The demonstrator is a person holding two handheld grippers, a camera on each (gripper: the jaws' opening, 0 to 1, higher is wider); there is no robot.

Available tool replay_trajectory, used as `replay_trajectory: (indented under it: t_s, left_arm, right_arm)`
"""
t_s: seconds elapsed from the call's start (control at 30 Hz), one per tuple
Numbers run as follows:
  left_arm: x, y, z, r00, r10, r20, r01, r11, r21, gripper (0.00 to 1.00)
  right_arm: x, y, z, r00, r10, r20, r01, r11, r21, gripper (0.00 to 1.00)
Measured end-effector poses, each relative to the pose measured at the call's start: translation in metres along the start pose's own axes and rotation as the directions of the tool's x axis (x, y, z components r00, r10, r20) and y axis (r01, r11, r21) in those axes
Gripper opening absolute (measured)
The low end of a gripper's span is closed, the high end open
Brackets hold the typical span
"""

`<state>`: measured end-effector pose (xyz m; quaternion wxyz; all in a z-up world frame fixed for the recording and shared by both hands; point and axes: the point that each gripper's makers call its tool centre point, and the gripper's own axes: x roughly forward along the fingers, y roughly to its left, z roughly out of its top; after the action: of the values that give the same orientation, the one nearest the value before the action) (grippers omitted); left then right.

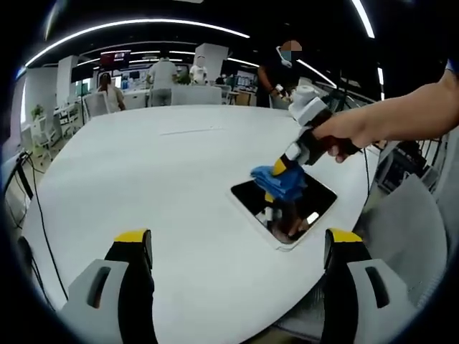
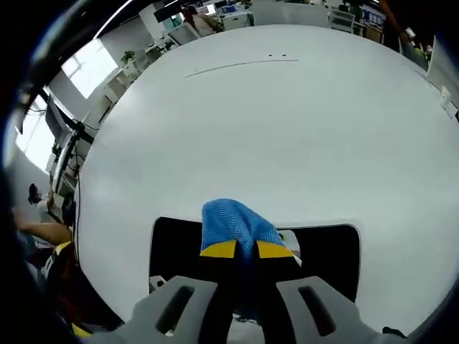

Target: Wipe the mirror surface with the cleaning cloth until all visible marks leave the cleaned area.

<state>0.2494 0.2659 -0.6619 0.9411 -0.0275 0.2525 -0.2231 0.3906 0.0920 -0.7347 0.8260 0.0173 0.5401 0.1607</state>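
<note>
A rectangular mirror with a white frame lies flat on the white table, near its right edge. A blue cleaning cloth rests on the mirror's glass, pinched by my right gripper, which a person's hand holds from the upper right. In the right gripper view the blue cloth bulges out past the yellow-tipped jaws of the right gripper, pressed on the dark mirror. My left gripper hovers open over the table, short of the mirror, holding nothing.
The white table top stretches far beyond the mirror. Grey chairs stand at the table's right edge. Cables hang at the left edge. People and desks are in the far background.
</note>
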Motion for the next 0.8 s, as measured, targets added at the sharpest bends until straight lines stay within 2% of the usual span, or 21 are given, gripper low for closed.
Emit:
replay_trajectory:
  t_s: [0.47, 0.73, 0.8]
  left_arm:
    - [-0.002, 0.005, -0.006, 1.000, 0.005, -0.017, -0.005, 1.000, -0.013, 0.99]
    - [-0.003, 0.006, -0.011, 1.000, 0.001, -0.023, -0.002, 0.999, -0.041, 0.99]
    - [-0.004, 0.008, -0.010, 1.000, 0.005, -0.020, -0.006, 0.999, -0.039, 0.99]
  right_arm:
    - [0.012, 0.046, 0.003, 0.998, 0.057, -0.038, -0.059, 0.997, -0.040, 0.03]
    - [0.017, 0.064, 0.004, 0.995, 0.084, -0.051, -0.087, 0.995, -0.050, 0.03]
    - [0.017, 0.066, 0.004, 0.995, 0.081, -0.053, -0.085, 0.993, -0.078, 0.03]
